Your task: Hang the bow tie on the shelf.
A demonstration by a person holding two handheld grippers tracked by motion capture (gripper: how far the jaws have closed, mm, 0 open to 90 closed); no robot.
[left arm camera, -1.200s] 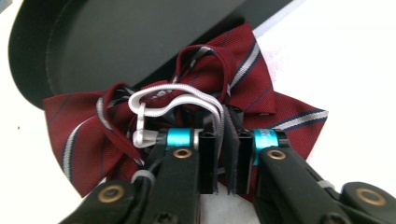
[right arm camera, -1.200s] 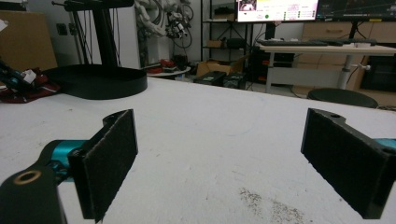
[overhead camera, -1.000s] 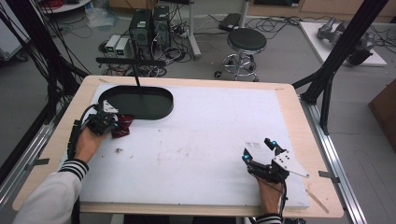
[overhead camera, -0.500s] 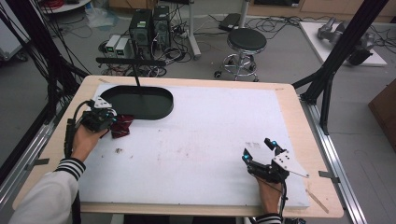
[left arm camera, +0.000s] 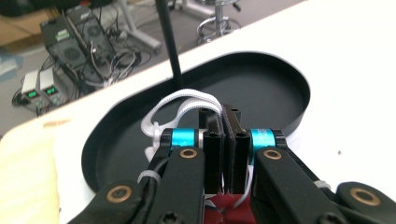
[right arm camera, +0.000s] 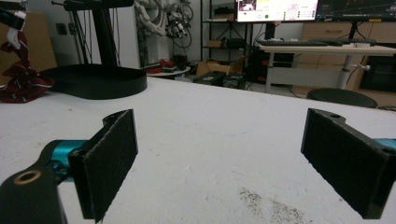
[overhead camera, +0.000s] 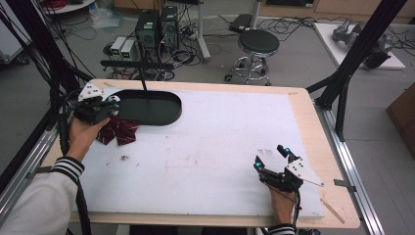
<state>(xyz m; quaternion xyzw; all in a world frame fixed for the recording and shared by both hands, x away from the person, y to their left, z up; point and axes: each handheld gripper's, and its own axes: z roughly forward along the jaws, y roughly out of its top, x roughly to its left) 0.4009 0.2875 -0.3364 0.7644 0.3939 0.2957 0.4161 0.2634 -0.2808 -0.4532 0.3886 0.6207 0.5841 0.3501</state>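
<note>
The worktop [overhead camera: 215, 147] is a white sheet on a pale wooden board, bare across its middle apart from faint scuff marks. Beyond its far edge stand a round stool [overhead camera: 258, 43], computer boxes [overhead camera: 156, 24] and loose cables on the floor; black frame posts rise at both sides. On the worktop's far left lies a black oval tray [overhead camera: 151, 110] with a thin black post [left arm camera: 169, 42] rising from its far rim up to a crossbar [overhead camera: 137, 64]. The left gripper [overhead camera: 105, 105] sits at the tray's near left end, held by a hand in a striped sleeve; its jaws are clenched on a white strap [left arm camera: 187, 100], which loops up just ahead of the jaws and over the tray's floor. A dark red patterned cloth [overhead camera: 117, 131] hangs and bunches right below and behind those jaws, resting on the worktop beside the tray's rim. The post stands straight ahead of the left jaws, across the tray. The right gripper [overhead camera: 272, 157] rests well apart at the near right, its jaws spread wide and released, with bare white worktop between and ahead of them; far ahead to their left the tray and the red cloth show.
</note>
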